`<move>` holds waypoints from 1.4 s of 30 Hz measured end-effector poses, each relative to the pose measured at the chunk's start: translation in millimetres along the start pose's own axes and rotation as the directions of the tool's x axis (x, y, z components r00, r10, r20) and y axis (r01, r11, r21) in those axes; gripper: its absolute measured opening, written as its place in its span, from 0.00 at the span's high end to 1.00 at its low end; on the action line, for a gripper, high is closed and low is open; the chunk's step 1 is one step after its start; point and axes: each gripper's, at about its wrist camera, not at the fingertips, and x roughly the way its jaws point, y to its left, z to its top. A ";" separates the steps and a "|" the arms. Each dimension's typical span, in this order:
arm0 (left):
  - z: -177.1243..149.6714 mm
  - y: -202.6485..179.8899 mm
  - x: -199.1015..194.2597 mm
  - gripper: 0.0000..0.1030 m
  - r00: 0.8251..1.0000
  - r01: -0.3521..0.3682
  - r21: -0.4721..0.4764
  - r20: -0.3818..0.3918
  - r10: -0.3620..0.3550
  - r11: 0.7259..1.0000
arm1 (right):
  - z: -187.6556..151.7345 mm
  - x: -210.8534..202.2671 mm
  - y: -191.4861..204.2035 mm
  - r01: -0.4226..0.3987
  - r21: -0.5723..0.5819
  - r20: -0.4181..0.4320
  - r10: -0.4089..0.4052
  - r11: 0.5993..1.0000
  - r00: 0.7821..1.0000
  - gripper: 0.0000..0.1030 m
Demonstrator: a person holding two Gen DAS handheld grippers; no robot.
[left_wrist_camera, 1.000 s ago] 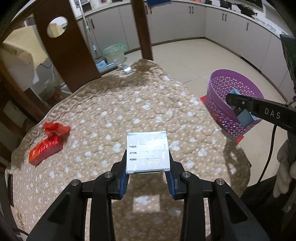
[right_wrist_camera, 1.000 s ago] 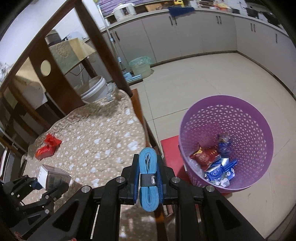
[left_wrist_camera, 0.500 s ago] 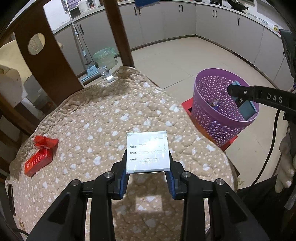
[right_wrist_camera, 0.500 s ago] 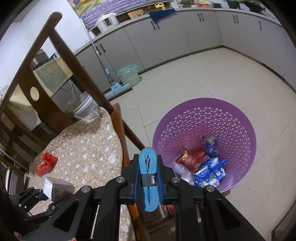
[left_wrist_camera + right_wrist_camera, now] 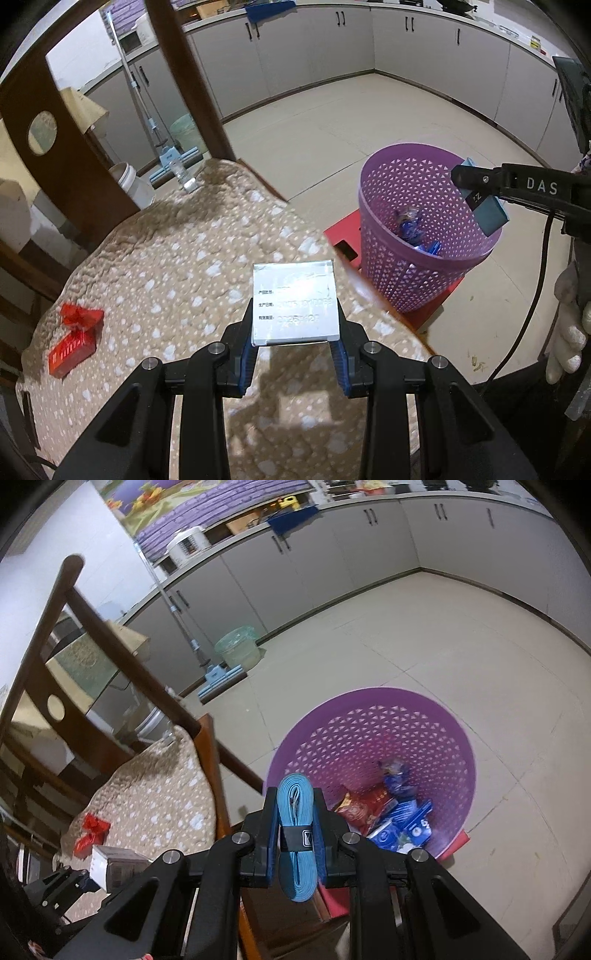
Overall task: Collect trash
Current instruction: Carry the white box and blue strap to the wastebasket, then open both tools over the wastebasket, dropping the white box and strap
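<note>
The left gripper is gripping a small silver box between its blue pads, its jaws partly closed on the box's two sides; the box is hanging above the near right edge of the quilted cushion that is covering the wooden chair; printed lines of text are showing on the box's upper face, too small to read.

The right gripper is clamping a flat blue packet edge-on, its jaws nearly closed with the packet pinched between them; in the left wrist view the same gripper is reaching in from the right edge, the packet hanging over the near right rim of the purple basket.

The basket is standing on the tiled floor just beside the chair's right edge, partly on a red mat; red and blue wrappers are lying at its bottom.

A red carton and a crumpled red wrapper are lying touching each other near the cushion's left edge, well apart from the silver box; a small clear item is sitting at the cushion's far edge.

A gloved hand is showing at the right edge of the left wrist view; a mop and a pale green bin are standing by the grey cabinets.
</note>
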 end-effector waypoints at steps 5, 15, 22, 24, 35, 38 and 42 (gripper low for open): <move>15.2 -14.1 4.0 0.68 1.000 0.009 0.026 0.009 -0.009 1.000 | 6.2 -1.0 -19.3 0.009 0.058 0.007 -0.010 0.998 1.000 0.83; 43.7 -51.9 10.2 0.68 0.999 0.019 0.110 0.040 -0.024 0.994 | 15.7 8.2 -46.7 0.038 0.125 0.018 -0.041 0.991 0.999 0.83; 61.2 -71.8 11.6 0.68 0.998 0.018 0.179 0.061 -0.029 0.984 | 19.6 8.9 -61.9 0.036 0.153 0.032 -0.042 0.988 0.999 0.83; 66.3 -75.2 13.2 0.68 0.998 0.017 0.188 0.064 -0.029 0.982 | 20.6 8.6 -67.0 0.037 0.166 0.035 -0.043 0.986 0.998 0.83; 98.5 -89.5 33.2 0.68 0.996 0.067 0.187 0.041 -0.076 0.980 | 28.8 8.1 -92.3 0.011 0.237 0.047 -0.023 0.971 0.999 0.83; 103.3 -95.8 39.6 0.68 0.995 0.085 0.184 0.033 -0.092 0.979 | 29.4 8.5 -95.9 0.006 0.245 0.047 -0.018 0.970 0.999 0.83; 105.6 -103.4 44.9 0.68 0.994 0.095 0.191 0.028 -0.103 0.977 | 30.2 11.6 -98.1 0.005 0.254 0.041 -0.016 0.967 0.999 0.83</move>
